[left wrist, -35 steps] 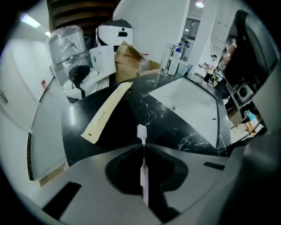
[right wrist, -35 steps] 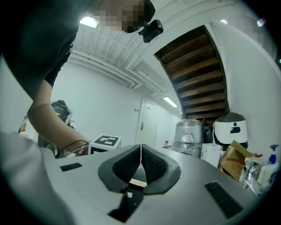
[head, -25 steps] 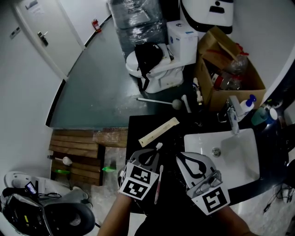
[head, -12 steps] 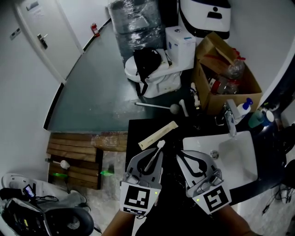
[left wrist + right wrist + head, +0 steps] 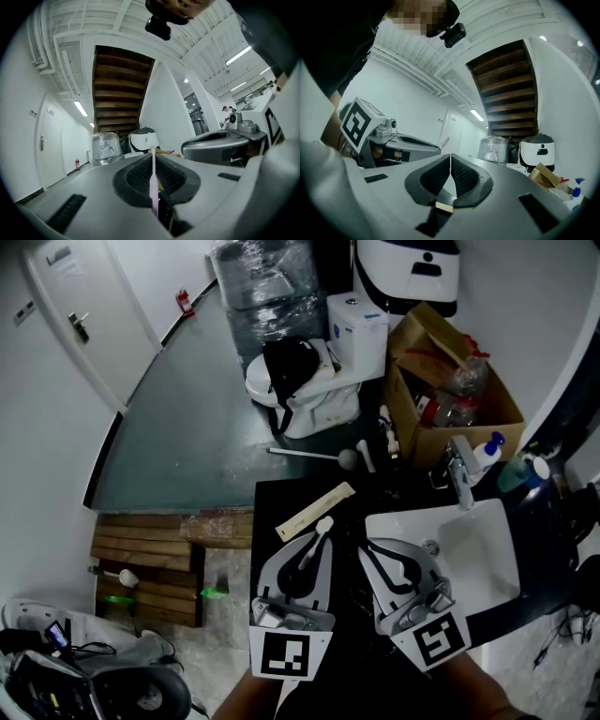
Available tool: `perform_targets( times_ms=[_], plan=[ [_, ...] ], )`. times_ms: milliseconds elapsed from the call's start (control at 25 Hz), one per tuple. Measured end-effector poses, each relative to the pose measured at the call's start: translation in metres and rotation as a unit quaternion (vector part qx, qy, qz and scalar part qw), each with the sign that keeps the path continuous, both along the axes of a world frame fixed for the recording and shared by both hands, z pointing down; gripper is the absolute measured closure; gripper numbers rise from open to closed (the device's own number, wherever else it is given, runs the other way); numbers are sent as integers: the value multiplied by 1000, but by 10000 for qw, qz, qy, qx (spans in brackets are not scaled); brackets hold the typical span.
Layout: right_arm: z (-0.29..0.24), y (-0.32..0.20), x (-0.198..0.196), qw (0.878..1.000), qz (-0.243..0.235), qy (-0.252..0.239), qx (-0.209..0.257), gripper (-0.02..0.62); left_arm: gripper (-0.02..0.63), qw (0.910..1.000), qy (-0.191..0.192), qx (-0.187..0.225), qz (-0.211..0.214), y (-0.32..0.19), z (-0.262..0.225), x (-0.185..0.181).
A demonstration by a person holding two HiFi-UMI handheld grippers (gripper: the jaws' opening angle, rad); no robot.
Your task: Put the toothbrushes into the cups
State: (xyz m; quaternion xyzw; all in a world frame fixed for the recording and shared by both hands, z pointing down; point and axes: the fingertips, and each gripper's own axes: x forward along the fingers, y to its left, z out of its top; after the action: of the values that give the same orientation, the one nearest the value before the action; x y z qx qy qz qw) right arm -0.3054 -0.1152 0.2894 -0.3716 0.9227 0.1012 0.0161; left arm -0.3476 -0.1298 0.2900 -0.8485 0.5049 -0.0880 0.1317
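toothbrush (image 5: 324, 523): slender pale pink handle, white head. left tool (image 5: 315, 542) is clamped almost closed on the handle, above the black counter (image 5: 269, 500) beside the white sink (image 5: 480, 549). long axis runs along the jaws, roughly level; head projects past the tips, away from the person. right tool (image 5: 368, 551): jaws together, empty.

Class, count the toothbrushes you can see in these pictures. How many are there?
1: a pale pink plastic toothbrush, clamped in the left gripper, its head poking out past the jaws. Others may be hidden.
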Motion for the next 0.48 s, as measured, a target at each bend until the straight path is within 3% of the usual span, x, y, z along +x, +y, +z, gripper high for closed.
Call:
perform_targets(
  times_ms=[480],
  plan=[
    [2,-3,40,9985,533,81,-53,562,583,9992,256,-5,321,13,-4,31]
  ],
)
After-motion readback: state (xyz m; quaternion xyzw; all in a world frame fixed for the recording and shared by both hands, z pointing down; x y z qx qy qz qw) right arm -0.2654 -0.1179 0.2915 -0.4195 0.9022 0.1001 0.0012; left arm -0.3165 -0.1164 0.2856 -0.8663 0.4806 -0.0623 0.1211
